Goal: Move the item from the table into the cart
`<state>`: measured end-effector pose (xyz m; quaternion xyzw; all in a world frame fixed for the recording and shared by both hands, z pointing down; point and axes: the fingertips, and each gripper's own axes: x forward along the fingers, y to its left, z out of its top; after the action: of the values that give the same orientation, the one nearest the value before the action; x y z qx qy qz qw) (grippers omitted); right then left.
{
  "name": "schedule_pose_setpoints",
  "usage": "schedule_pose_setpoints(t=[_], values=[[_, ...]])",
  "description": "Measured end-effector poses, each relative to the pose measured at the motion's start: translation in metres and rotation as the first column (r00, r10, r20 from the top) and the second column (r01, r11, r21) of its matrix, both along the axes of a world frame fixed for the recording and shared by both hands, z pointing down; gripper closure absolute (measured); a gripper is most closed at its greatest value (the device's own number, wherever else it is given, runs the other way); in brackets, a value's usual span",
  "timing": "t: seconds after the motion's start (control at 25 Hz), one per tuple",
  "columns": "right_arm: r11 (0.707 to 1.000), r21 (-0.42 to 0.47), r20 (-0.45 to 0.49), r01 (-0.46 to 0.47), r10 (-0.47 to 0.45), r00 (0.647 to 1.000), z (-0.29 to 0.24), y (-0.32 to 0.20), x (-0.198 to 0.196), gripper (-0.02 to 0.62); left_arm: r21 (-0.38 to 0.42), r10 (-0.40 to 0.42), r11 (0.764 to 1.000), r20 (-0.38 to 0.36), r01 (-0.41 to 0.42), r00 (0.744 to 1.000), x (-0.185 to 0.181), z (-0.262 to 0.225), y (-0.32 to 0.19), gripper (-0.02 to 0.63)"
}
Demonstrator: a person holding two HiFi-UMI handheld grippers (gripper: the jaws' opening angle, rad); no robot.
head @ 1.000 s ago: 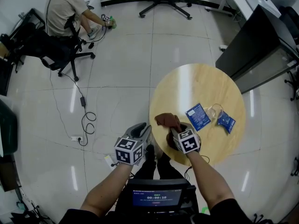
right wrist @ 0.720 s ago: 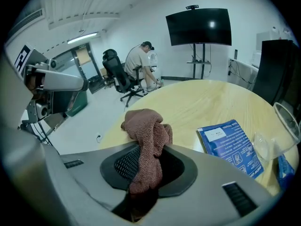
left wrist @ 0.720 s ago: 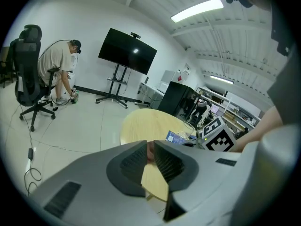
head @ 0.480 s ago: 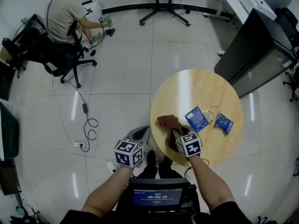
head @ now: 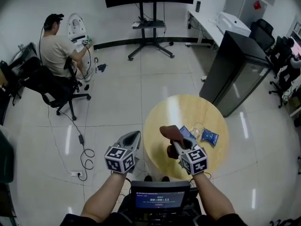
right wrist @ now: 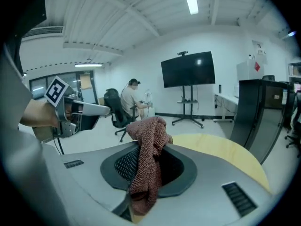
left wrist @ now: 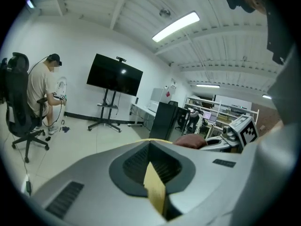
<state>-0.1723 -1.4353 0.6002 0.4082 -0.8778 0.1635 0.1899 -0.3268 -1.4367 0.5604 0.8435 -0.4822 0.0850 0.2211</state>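
A brown knitted cloth (head: 170,132) hangs from my right gripper (head: 175,143), which is shut on it above the near edge of the round wooden table (head: 188,111). In the right gripper view the cloth (right wrist: 148,159) drapes over and between the jaws of the right gripper (right wrist: 141,147). My left gripper (head: 133,138) is held off the table's left side over the floor; its jaws meet with nothing between them. The left gripper view shows the left gripper (left wrist: 150,146) shut, with the cloth (left wrist: 190,140) to the right.
Two blue packets (head: 209,136) (head: 187,131) and a clear item (head: 197,128) lie on the table. A lit screen (head: 160,199) sits below my arms. A seated person (head: 59,51), floor cables (head: 82,145), a TV stand (head: 148,27) and a black cabinet (head: 235,65) stand around.
Both grippers have risen, and the cloth has come up off the table in the right one. The head view now takes in more of the room.
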Motion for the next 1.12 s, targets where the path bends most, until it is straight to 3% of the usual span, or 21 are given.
schedule_pose_setpoints(t=[0.28, 0.52, 0.72, 0.92, 1.12], values=[[0.987, 0.158, 0.065, -0.032, 0.022, 0.998, -0.110, 0.054, 0.015, 0.531, 0.115, 0.057, 0.992, 0.027, -0.059, 0.998, 0.011, -0.088, 0.045, 0.606], [0.959, 0.273, 0.147, -0.079, 0.040, 0.988, -0.180, 0.092, 0.031, 0.531, 0.233, 0.079, 0.969, 0.031, -0.084, 0.996, 0.030, -0.140, 0.081, 0.606], [0.945, 0.310, 0.145, -0.108, 0.066, 0.987, -0.197, 0.097, 0.050, 0.531, 0.262, 0.091, 0.959, 0.078, -0.109, 0.993, 0.047, -0.162, 0.089, 0.606], [0.934, 0.314, 0.156, -0.172, 0.128, 0.979, -0.203, 0.098, 0.064, 0.531, 0.269, 0.143, 0.951, 0.063, -0.155, 0.988, 0.060, -0.168, 0.079, 0.606], [0.892, 0.357, 0.133, -0.276, 0.244, 0.961, -0.198, 0.118, 0.132, 0.531, 0.310, 0.268, 0.911, 0.054, -0.271, 0.962, 0.125, -0.152, 0.073, 0.606]])
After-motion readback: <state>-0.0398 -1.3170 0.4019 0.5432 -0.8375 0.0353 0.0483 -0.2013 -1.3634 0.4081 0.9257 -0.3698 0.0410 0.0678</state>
